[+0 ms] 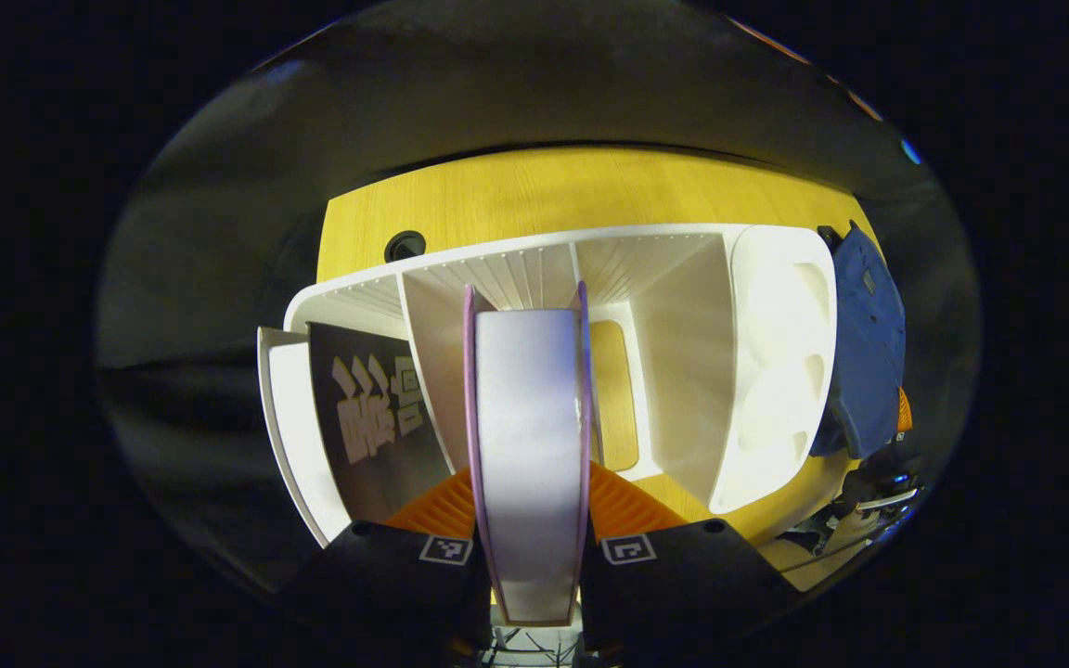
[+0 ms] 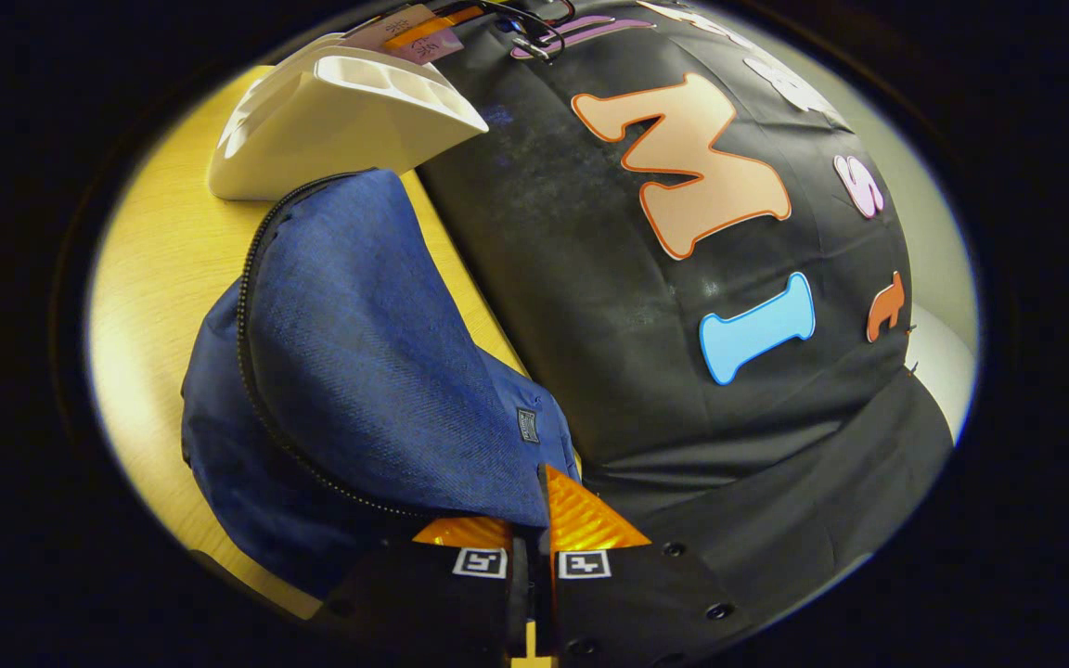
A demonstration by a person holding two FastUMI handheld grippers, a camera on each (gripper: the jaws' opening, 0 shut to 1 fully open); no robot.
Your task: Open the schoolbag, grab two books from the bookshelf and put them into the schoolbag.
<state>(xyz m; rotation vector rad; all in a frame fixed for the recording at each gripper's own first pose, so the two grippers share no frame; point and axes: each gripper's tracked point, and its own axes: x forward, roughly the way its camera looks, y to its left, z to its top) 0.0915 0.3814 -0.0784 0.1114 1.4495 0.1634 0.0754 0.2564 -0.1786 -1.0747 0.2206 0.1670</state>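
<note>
The schoolbag (image 2: 349, 353) lies on the yellow wooden counter (image 2: 163, 269), just beside the end of the white bookshelf (image 2: 330, 121) and against the black cloth wall (image 2: 590, 306); it is blue denim-like fabric with a dark zipper (image 2: 251, 306) running along the edge of its upper flap. The right gripper (image 2: 529, 533) has its jaws clenched on the edge of that flap, the fabric pinched between them. What is inside the bag cannot be told. In the left gripper view the bookshelf (image 1: 683, 306) stands on the counter (image 1: 534, 195) with upright dividers forming compartments: the left one holds a dark book (image 1: 377, 408) with pale lettering on its cover, leaning against the outer wall, and the middle one holds a book with purple covers (image 1: 530, 445), its white page edges facing the camera. The left gripper (image 1: 530, 506) has its jaws grasping this purple book, one on each cover. The schoolbag (image 1: 864, 353) shows at the far right end of the shelf, touching it.
</note>
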